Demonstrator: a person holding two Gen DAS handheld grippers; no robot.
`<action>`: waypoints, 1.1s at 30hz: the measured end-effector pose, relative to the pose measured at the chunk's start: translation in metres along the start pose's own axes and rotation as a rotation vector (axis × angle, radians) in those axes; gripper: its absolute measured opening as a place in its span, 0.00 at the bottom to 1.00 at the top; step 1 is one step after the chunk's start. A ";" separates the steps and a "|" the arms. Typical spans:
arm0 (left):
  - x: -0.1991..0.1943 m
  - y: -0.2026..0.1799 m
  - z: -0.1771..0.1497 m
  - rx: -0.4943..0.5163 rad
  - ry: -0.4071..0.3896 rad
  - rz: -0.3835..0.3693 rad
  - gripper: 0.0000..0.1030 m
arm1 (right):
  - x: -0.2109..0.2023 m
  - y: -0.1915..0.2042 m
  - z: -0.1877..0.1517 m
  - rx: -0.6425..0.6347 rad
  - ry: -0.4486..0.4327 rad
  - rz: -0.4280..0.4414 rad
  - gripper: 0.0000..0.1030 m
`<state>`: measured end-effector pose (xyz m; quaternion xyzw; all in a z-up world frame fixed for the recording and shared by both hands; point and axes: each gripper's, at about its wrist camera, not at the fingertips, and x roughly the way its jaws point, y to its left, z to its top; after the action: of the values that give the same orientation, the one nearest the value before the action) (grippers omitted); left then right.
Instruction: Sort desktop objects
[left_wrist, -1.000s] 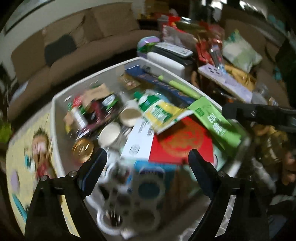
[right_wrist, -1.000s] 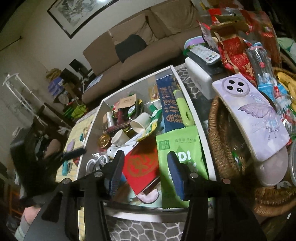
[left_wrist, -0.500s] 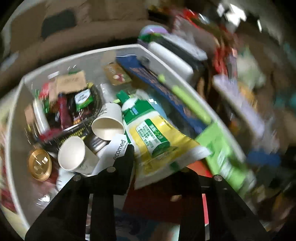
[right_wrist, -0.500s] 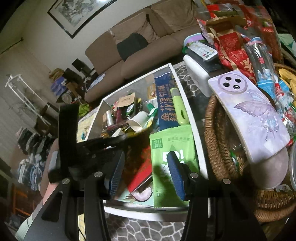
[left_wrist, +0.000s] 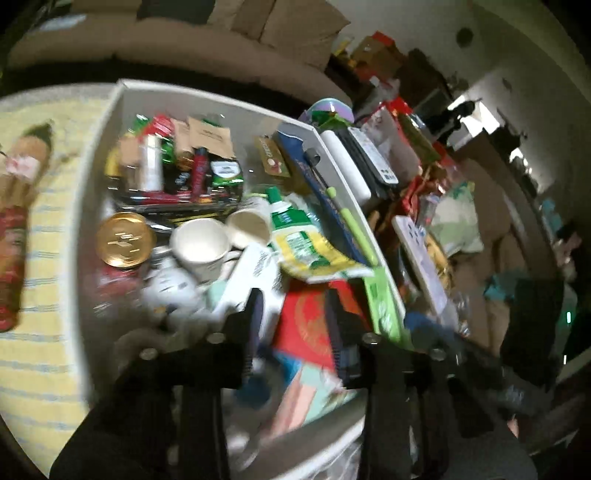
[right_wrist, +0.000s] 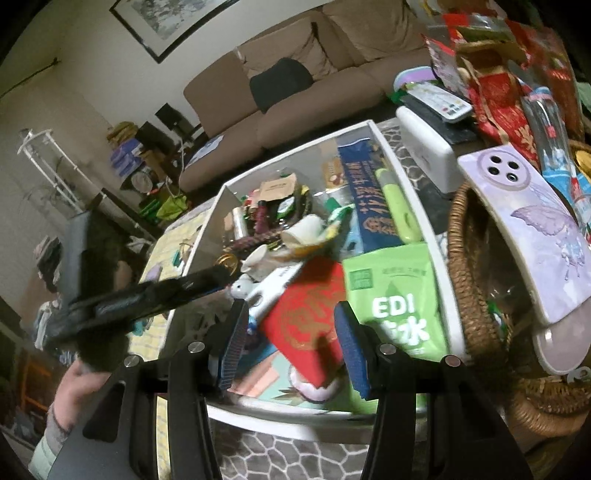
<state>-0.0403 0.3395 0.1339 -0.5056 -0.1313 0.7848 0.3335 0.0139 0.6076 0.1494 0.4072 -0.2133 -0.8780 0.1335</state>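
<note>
A white bin (right_wrist: 388, 146) on the table holds mixed clutter: a red envelope (right_wrist: 310, 317), a green snack pouch (right_wrist: 391, 299), a blue packet (right_wrist: 373, 206), paper cups (left_wrist: 199, 243), a gold lid (left_wrist: 123, 240) and a yellow-green tube (left_wrist: 299, 236). My left gripper (left_wrist: 295, 325) is open and empty, hovering low over the red envelope (left_wrist: 306, 325); it shows as a dark arm in the right wrist view (right_wrist: 221, 277). My right gripper (right_wrist: 290, 347) is open and empty above the bin's near edge.
A wicker basket (right_wrist: 465, 251) with a purple butterfly case (right_wrist: 535, 221) stands right of the bin. A white box (right_wrist: 424, 147) and remote (right_wrist: 447, 103) lie behind. A yellow mat (left_wrist: 44, 258) lies left. A brown sofa (right_wrist: 295, 88) is beyond.
My left gripper swung into and across the bin, its view turning left, and its jaws narrowed. My right gripper stayed nearly still.
</note>
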 end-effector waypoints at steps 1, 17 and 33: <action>-0.010 0.001 -0.003 0.015 -0.006 0.013 0.39 | 0.001 0.004 -0.001 -0.007 0.001 0.000 0.49; -0.173 0.122 -0.055 0.014 -0.125 0.282 0.74 | 0.016 0.096 0.013 -0.206 -0.066 -0.066 0.50; -0.178 0.194 -0.069 -0.062 -0.108 0.306 0.74 | 0.107 0.001 0.016 -0.057 0.112 -0.254 0.04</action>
<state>-0.0082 0.0695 0.1231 -0.4869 -0.0945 0.8480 0.1866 -0.0661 0.5671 0.0882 0.4753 -0.1274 -0.8694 0.0446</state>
